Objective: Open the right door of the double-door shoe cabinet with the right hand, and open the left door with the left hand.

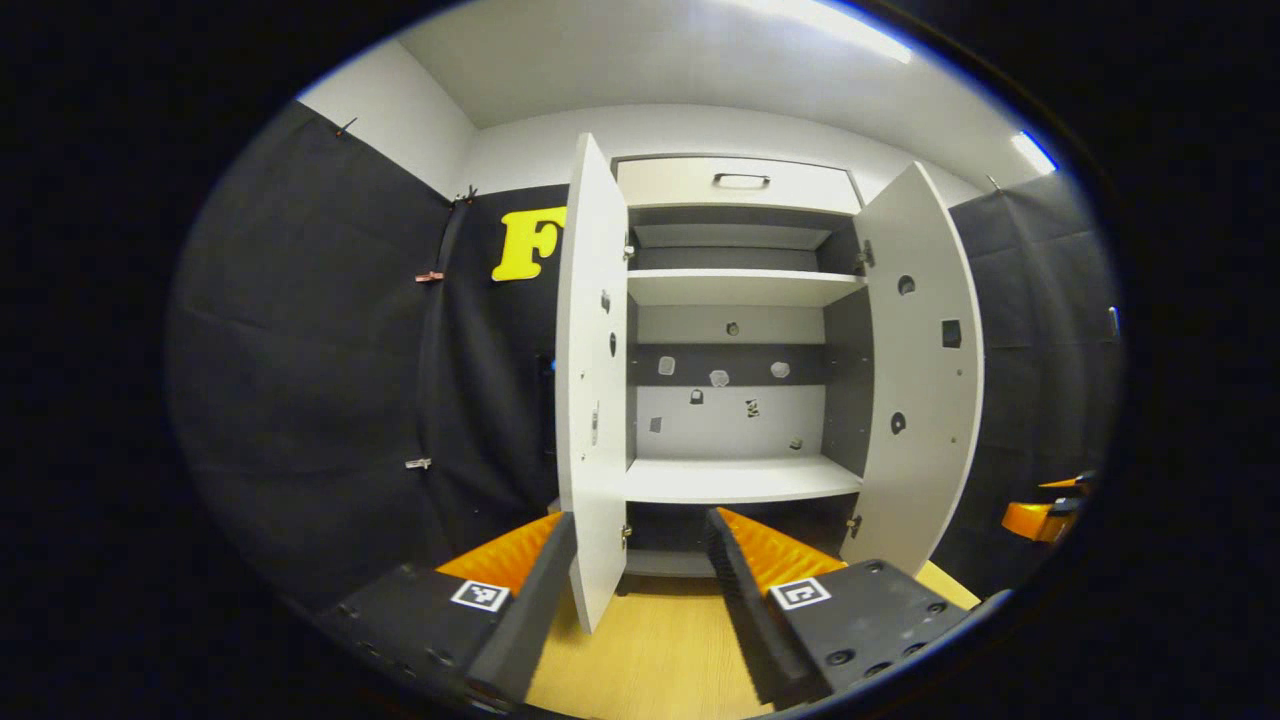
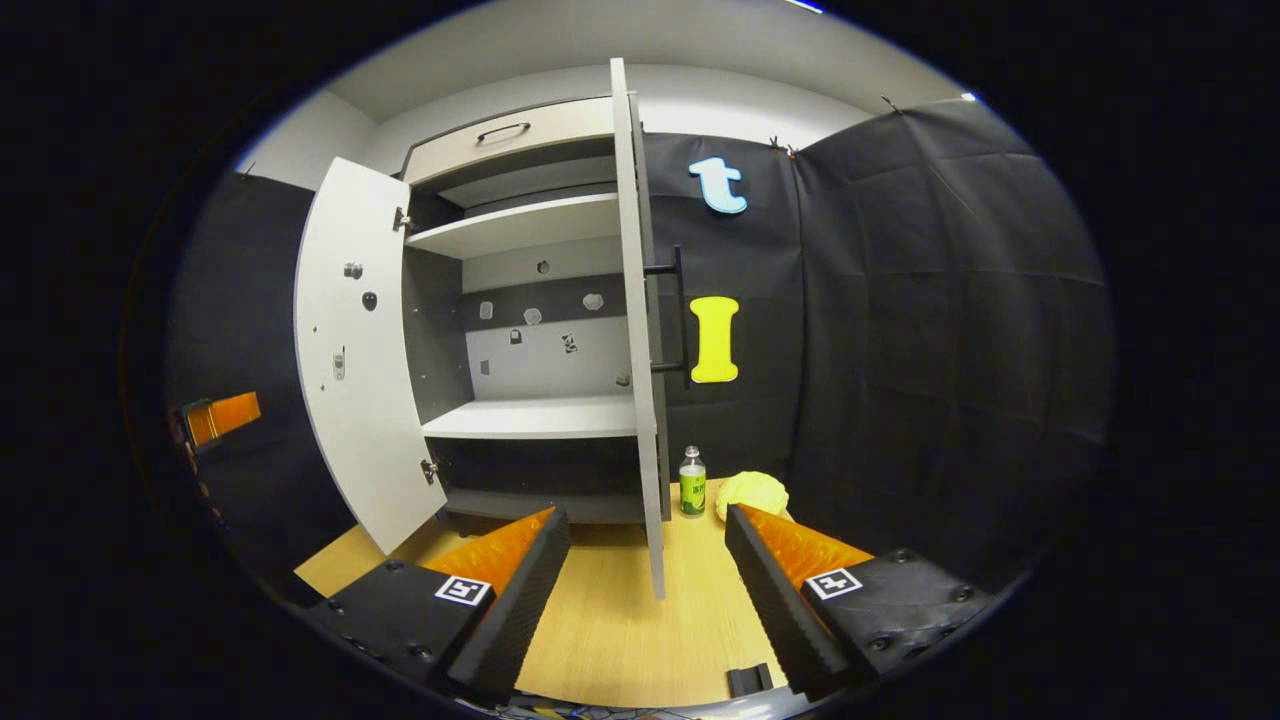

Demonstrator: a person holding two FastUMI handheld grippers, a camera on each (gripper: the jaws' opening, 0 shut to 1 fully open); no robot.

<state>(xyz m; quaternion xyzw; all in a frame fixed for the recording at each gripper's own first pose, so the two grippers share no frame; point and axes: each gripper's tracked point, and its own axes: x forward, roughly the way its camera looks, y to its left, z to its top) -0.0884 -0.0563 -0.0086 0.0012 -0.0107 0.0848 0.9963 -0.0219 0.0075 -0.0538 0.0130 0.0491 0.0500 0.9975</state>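
Both cabinet doors wide open

We've got the left door (image 1: 592, 400) and right door (image 2: 640, 330) swung out; left gripper (image 1: 640, 580) and right gripper (image 2: 648, 580) spread wide, holding nothing.

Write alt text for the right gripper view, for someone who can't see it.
A shoe cabinet stands with both doors swung open, showing bare shelves; the right door is edge-on in the middle, between the open fingers of the right gripper. A small bottle and a yellow lump sit on the wooden floor beside it.
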